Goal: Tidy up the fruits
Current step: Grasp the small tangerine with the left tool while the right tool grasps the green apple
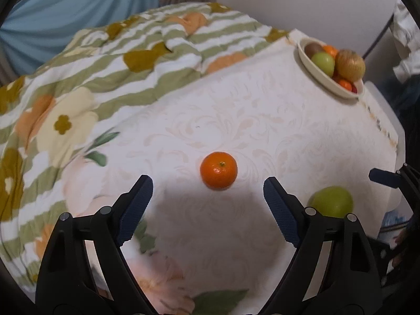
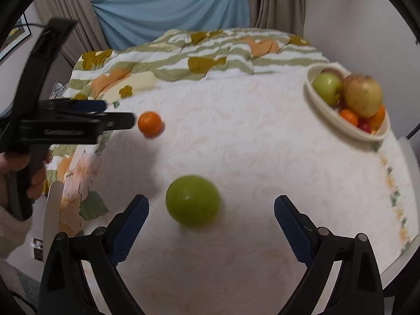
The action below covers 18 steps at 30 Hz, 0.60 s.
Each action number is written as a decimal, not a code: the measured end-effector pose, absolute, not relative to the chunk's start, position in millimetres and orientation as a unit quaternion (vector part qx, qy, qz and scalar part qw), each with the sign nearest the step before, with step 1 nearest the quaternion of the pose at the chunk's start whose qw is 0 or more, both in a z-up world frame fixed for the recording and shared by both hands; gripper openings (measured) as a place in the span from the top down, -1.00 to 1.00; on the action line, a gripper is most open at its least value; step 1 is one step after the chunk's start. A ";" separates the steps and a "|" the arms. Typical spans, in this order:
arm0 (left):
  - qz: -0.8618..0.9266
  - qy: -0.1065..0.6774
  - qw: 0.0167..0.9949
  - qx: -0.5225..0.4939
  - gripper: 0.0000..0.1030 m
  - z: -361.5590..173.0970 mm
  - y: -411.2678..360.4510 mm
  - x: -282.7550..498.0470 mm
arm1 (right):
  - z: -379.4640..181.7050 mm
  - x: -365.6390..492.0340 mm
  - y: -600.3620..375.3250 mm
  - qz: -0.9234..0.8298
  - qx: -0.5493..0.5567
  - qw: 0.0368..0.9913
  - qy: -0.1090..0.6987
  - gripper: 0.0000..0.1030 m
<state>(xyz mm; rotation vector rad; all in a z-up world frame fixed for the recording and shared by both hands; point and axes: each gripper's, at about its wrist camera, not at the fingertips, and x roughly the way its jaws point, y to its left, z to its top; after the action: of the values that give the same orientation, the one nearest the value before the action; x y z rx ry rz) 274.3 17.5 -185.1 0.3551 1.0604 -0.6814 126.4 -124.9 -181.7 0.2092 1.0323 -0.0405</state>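
Note:
An orange mandarin (image 1: 218, 170) lies on the white tablecloth, just ahead of my open, empty left gripper (image 1: 208, 189). It also shows in the right wrist view (image 2: 150, 124), next to the left gripper's fingertips (image 2: 119, 120). A green apple (image 2: 193, 200) lies just ahead of my open, empty right gripper (image 2: 211, 207), slightly left of its middle. The apple shows at the lower right in the left wrist view (image 1: 331, 201). A cream bowl (image 2: 349, 128) at the far right holds several fruits; it also shows in the left wrist view (image 1: 312, 71).
A flowered, striped quilt (image 1: 78, 84) lies bunched along the table's far and left side. The table's right edge (image 2: 404, 210) drops off beyond the bowl. Blue cloth (image 2: 170, 8) and curtains hang behind.

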 end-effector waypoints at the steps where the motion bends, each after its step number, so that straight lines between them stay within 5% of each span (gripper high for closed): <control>1: -0.320 0.493 0.791 0.170 -0.68 -188.8 14.5 274.9 | -184.5 126.4 -122.3 -0.018 0.097 0.863 0.496 -0.85; 4: -0.327 0.495 0.783 0.188 -0.38 -201.5 4.8 275.5 | -192.4 126.3 -116.9 -0.019 0.087 0.860 0.503 -0.85; 12: -0.345 0.492 0.772 0.208 -0.14 -215.2 -5.1 276.6 | -202.6 130.0 -107.9 -0.018 0.068 0.857 0.511 -0.76; 15: -0.344 0.494 0.770 0.210 0.13 -218.4 -5.5 277.8 | -204.1 132.7 -106.0 -0.014 0.063 0.855 0.514 -0.64; 18: -0.346 0.494 0.770 0.208 0.13 -219.5 -5.3 279.1 | -204.9 135.7 -105.1 -0.015 0.061 0.855 0.515 -0.56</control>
<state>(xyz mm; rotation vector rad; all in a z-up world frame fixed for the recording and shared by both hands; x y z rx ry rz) 279.1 -5.3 -219.5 0.4518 1.0703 -0.7506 135.7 -105.1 -204.9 0.1287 1.0837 -0.0325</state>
